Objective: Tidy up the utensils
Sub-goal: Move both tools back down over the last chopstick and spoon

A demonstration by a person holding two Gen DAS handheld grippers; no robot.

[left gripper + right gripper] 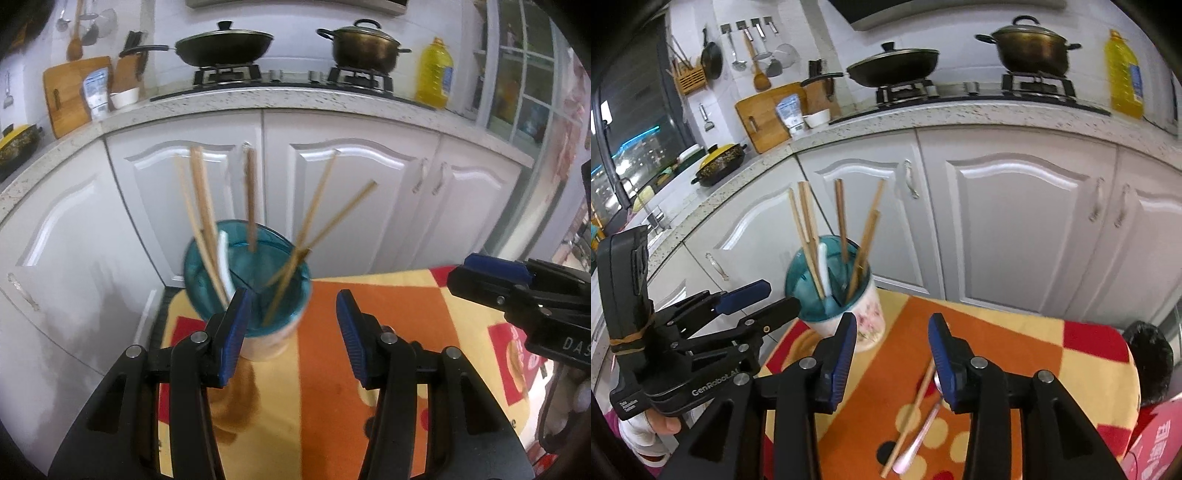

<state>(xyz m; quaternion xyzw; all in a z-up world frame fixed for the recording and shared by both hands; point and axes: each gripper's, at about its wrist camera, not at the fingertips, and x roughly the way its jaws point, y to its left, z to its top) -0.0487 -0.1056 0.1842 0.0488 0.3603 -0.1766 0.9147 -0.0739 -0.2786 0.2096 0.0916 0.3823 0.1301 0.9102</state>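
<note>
A teal-rimmed white floral utensil cup stands at the desk's 11 o'clock corner, holding wooden chopsticks and a white spoon. One wooden chopstick and a pale-handled spoon lie loose at 6 o'clock. Left tongs and right tongs are released, empty.
</note>
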